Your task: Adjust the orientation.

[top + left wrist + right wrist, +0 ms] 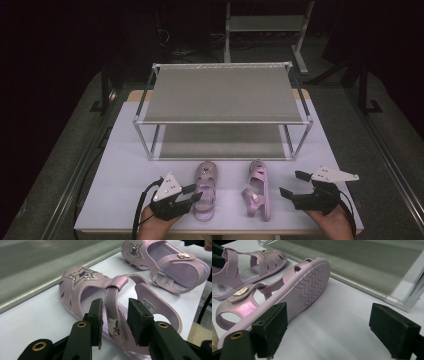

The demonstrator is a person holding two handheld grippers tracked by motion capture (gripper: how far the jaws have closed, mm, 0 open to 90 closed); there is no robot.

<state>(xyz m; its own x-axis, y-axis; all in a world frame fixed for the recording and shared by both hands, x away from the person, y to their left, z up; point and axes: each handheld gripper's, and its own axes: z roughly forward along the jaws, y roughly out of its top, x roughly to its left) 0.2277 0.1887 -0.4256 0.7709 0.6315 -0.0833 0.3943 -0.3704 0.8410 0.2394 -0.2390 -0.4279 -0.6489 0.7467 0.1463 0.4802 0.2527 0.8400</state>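
Sandals lying side by side on the white table point(125, 165), just in front of the two-tier rack point(222, 95). Left sandal point(205, 187) resting upright on its sole, toe towards the rack. Left gripper point(192, 195) straddling its ankle strap point(112, 307), jaws partly spread, pads point(96, 315) not pressing yet. Right sandal point(257, 192) tipping onto its side, ribbed sole point(308, 285) facing the right gripper point(290, 184). Right gripper hanging just beside it, jaws spread wide, pinching nothing
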